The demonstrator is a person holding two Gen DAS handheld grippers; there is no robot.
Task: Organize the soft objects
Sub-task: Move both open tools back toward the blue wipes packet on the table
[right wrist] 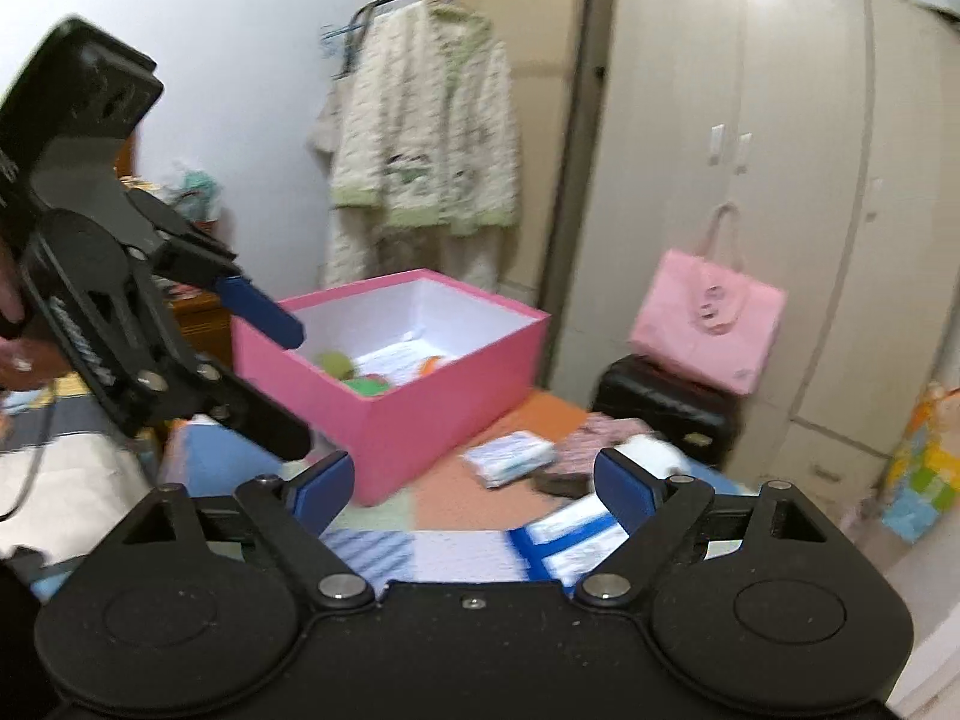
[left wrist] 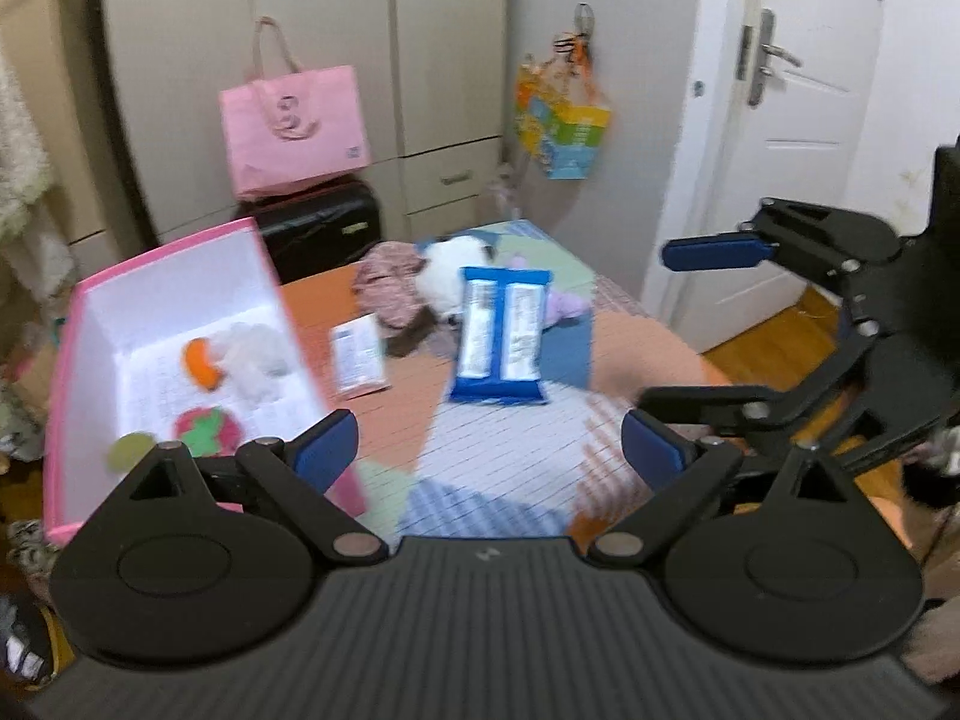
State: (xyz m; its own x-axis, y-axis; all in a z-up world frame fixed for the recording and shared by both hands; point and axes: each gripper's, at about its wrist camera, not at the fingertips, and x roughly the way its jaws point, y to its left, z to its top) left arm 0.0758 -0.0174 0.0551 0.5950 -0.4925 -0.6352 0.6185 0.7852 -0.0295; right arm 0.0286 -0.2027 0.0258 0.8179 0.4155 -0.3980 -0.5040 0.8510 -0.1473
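My worry is that the slick blue wipes pack point(left wrist: 501, 336), lying on the bed just beside the pink box point(left wrist: 174, 276), skids or buckles if I pinch only one edge. Both my left tongs point(left wrist: 489, 450) and right tongs point(right wrist: 474, 489) stand wide apart and empty, angled down toward the pack, short of it.

We see a home bedroom. A tall cream wardrobe point(right wrist: 750, 192) with drawers fills one wall, a fleecy pyjama set point(right wrist: 420, 138) hangs from a clothes rail point(right wrist: 576, 138), and a white panelled door point(left wrist: 798, 96) stands beside it. A patchwork bedspread point(left wrist: 498, 438) covers the bed; a black suitcase point(left wrist: 324, 228) carries a pink tote bag point(left wrist: 294, 126).
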